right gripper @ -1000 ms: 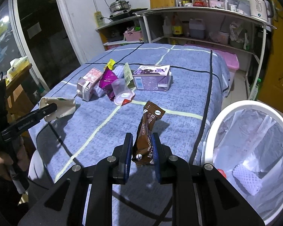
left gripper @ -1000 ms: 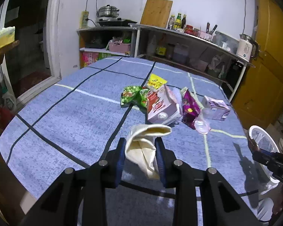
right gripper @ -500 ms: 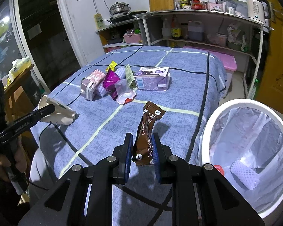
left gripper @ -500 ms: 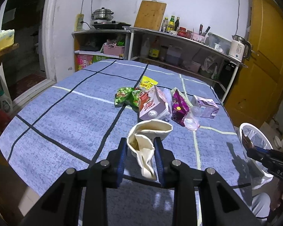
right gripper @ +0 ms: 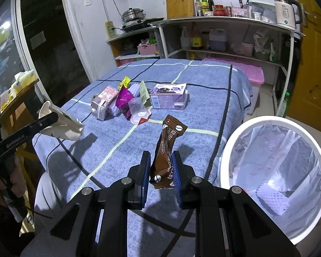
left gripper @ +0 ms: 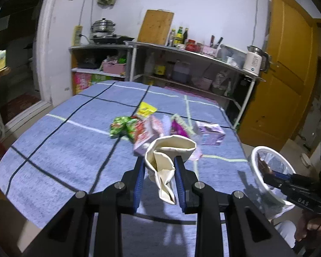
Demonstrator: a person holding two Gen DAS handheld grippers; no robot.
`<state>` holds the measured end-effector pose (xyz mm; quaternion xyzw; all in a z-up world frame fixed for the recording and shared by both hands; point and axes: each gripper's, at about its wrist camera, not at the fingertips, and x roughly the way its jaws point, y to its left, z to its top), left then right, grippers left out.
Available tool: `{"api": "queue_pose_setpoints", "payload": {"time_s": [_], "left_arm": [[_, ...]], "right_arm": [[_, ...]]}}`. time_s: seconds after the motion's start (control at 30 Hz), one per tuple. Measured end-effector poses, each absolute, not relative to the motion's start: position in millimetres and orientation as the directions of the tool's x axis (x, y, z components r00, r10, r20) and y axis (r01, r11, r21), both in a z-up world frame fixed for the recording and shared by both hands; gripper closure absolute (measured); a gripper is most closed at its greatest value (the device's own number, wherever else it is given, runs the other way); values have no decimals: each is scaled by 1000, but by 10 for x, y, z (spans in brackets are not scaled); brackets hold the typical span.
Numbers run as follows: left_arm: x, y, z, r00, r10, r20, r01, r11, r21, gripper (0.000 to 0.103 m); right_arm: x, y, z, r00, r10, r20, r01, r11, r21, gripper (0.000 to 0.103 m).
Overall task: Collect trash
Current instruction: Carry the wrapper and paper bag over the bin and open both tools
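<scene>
Both loads are lifted and the carry to the bin is in hand: the right gripper (right gripper: 161,169) pinches a glossy brown coffee sachet (right gripper: 168,150) beside the white mesh bin (right gripper: 229,147), and the left gripper (left gripper: 158,171) clamps a crumpled cream paper cup (left gripper: 167,160) above the blue checked cloth (left gripper: 53,150). The next move, I judge, calls for swinging each load over the rim before letting go. Farther off on the cloth lie a soft clear cup (right gripper: 137,109), a magenta foil wrapper (right gripper: 124,99) and boxy cartons (right gripper: 168,98).
</scene>
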<state>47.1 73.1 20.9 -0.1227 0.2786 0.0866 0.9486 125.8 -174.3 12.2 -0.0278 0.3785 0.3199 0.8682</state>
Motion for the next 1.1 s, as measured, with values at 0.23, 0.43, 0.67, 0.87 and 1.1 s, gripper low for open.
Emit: {"api": "queue_pose_setpoints", "payload": {"time_s": [0.23,0.43,0.67,0.87,1.1], "left_arm": [[648,402,267,841,4,-542,-126,974,-189,74],[804,80,286,835,-76,-544,-37,980,-195,74],[1002,-313,335,822,-167,-544,66,977,-201,74],[1172,-655,382,807,-241,-539,153,967,-204,74],[1330,-1014,393,779,-314,-542,237,949,-208,74]], "right_arm": [[1242,-1952,177,541,512,-667,-538,820,193,82],[1248,-2188,204,573,481,-664,-495,849,188,82],[1258,-2523,203,605,433,-668,-427,885,186,82],[1268,-2808,182,628,392,-673,-370,910,186,82],[1281,-3073,108,635,352,-688,-309,932,191,82]]}}
